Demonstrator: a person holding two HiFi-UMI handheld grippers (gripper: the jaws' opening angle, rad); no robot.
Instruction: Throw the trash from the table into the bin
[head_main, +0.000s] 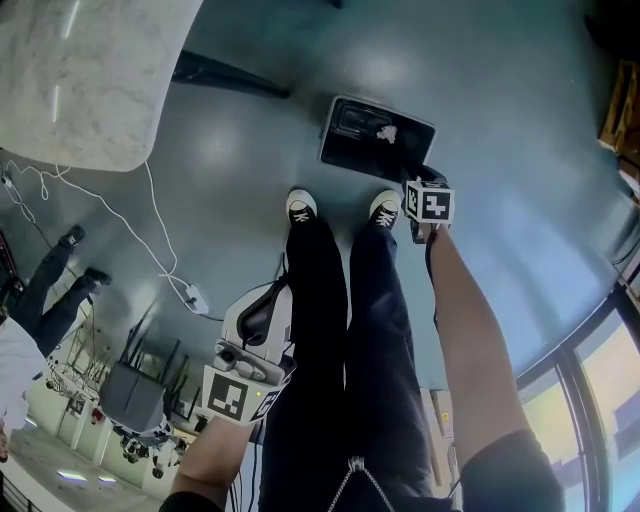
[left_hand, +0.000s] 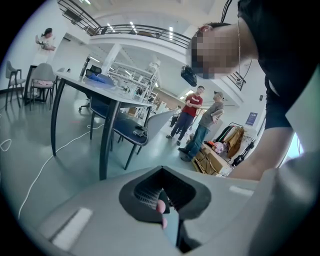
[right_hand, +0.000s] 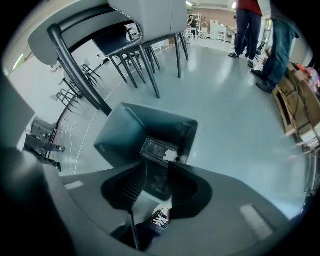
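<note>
Hovering right gripper (right_hand: 159, 175) at the bin's (right_hand: 120, 135) near corner, jaws spread, nothing between the pads. Crumpled white trash (right_hand: 170, 155) lies on the bin's bottom, beyond the jaw tips (touching neither pad). Left gripper (left_hand: 162, 200) hangs well away from the bin, beside the person's leg (head_main: 312, 330), jaws pressed together; pink specks at the seam, can't identify them.

Glossy grey-blue floor (head_main: 520, 150) — white cable (head_main: 151, 200) trailing across; bright windows (head_main: 612, 392) at right, chair (left_hand: 127, 132) beyond.
</note>
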